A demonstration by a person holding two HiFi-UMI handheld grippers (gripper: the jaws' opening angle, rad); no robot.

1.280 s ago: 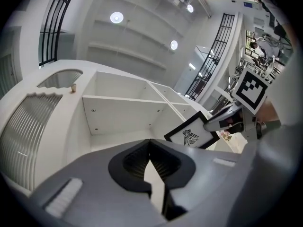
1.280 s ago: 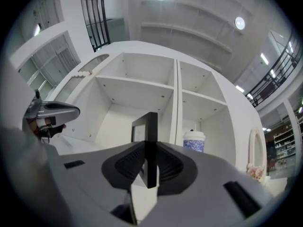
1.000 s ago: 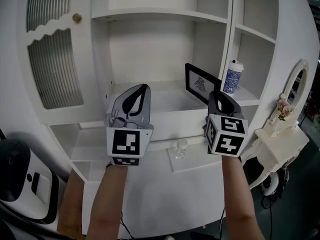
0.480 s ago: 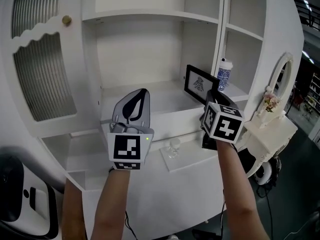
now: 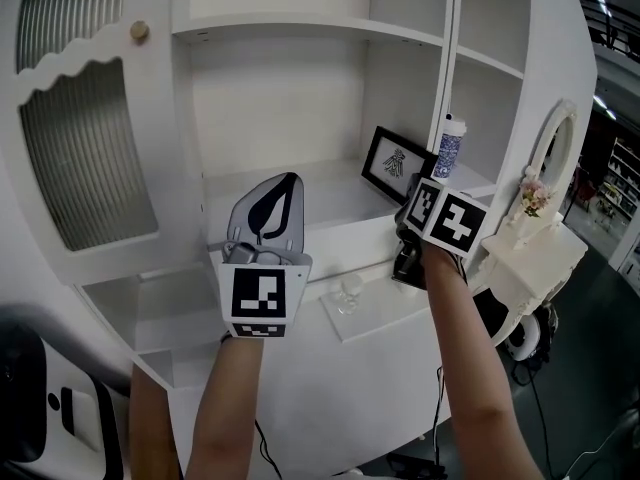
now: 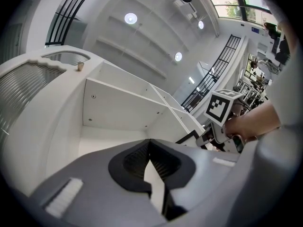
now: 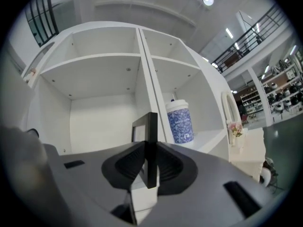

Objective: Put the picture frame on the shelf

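The picture frame (image 5: 393,164) is black with a white mat and a small dark drawing. It stands over the right end of the white shelf (image 5: 300,203), held by its lower right corner. My right gripper (image 5: 415,201) is shut on it. In the right gripper view the frame (image 7: 151,136) shows edge-on, pinched between the jaws of the right gripper (image 7: 150,148). I cannot tell whether the frame touches the shelf. My left gripper (image 5: 285,181) hovers before the shelf's middle, shut and empty, and its tips meet in the left gripper view (image 6: 150,144).
A blue patterned cup (image 5: 449,148) stands in the narrow right compartment, just behind the frame. A small glass piece (image 5: 348,293) sits on the ledge below the shelf. A ribbed-glass cabinet door (image 5: 80,158) is at the left, and a white ornate mirror table (image 5: 530,253) at the right.
My right gripper has risen and carried the frame closer in over the shelf, and its marker cube now tilts. The left gripper has stayed before the shelf.
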